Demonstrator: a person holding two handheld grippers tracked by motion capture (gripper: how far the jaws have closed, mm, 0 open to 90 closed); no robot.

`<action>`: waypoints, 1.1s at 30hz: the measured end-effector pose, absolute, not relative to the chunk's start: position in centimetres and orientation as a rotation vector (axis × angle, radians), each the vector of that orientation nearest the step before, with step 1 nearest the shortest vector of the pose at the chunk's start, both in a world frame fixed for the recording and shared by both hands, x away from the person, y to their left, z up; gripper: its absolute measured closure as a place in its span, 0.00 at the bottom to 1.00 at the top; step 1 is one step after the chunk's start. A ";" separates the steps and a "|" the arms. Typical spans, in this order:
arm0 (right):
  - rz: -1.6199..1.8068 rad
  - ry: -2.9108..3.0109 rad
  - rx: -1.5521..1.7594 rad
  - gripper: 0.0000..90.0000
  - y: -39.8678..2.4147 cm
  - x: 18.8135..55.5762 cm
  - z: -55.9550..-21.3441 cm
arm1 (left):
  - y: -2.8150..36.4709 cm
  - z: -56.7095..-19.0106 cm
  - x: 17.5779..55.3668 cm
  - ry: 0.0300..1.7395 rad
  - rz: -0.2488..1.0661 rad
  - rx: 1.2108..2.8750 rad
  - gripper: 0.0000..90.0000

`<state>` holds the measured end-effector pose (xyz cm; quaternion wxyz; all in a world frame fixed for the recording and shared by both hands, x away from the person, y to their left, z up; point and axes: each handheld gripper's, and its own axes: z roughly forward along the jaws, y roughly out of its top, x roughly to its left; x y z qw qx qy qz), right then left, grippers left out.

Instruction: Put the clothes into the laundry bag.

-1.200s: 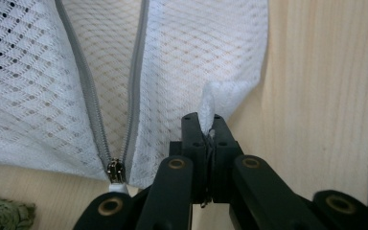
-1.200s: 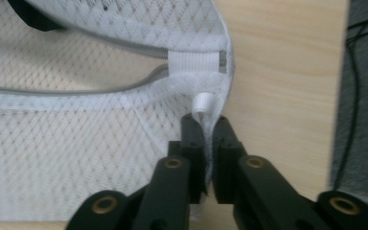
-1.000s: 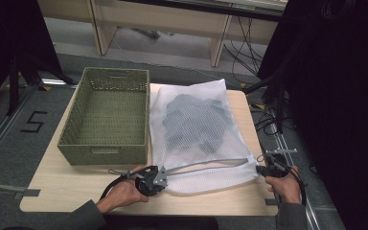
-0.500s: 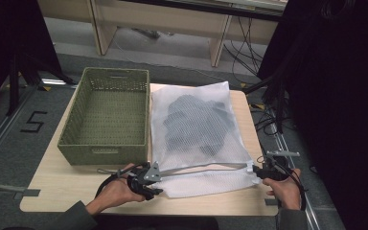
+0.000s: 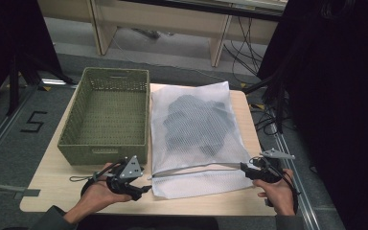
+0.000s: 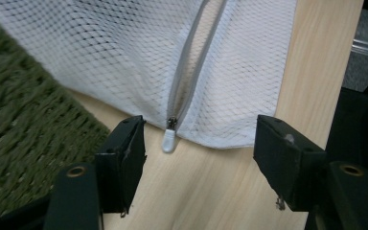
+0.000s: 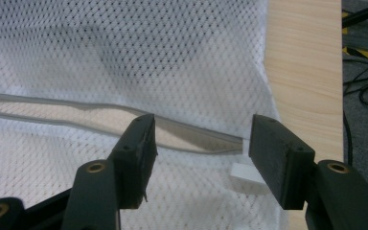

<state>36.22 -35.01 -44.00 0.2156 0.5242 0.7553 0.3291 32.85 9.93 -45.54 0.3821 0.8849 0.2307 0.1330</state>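
White mesh bag (image 5: 196,134) lies flat on the table (image 5: 52,184) just right of the empty green basket (image 5: 106,117); dark bundle inside, possibly clothing. Zipper unzipped, pull (image 6: 168,140) at the bag's left corner. Left gripper (image 5: 141,188) and right gripper (image 5: 243,167) jaws have just been opening, holding nothing.

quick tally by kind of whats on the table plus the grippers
green woven basket: 1
white mesh laundry bag with a zipper, dark clothing inside: 1
handheld grippers: 2, left gripper and right gripper, both with jaws just opening and nothing between them
total: 4
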 end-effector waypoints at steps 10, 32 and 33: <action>0.962 2.141 1.415 0.42 -33.1 35.6 -43.9 | 12.7 -45.2 32.4 0.683 0.364 2.161 0.30; 0.986 2.212 1.329 0.36 -29.8 32.5 -45.1 | 16.9 -45.7 30.3 0.739 0.308 2.082 0.18; 0.941 2.216 1.332 0.36 -29.7 32.3 -45.1 | 17.1 -45.7 30.2 0.734 0.323 2.102 0.19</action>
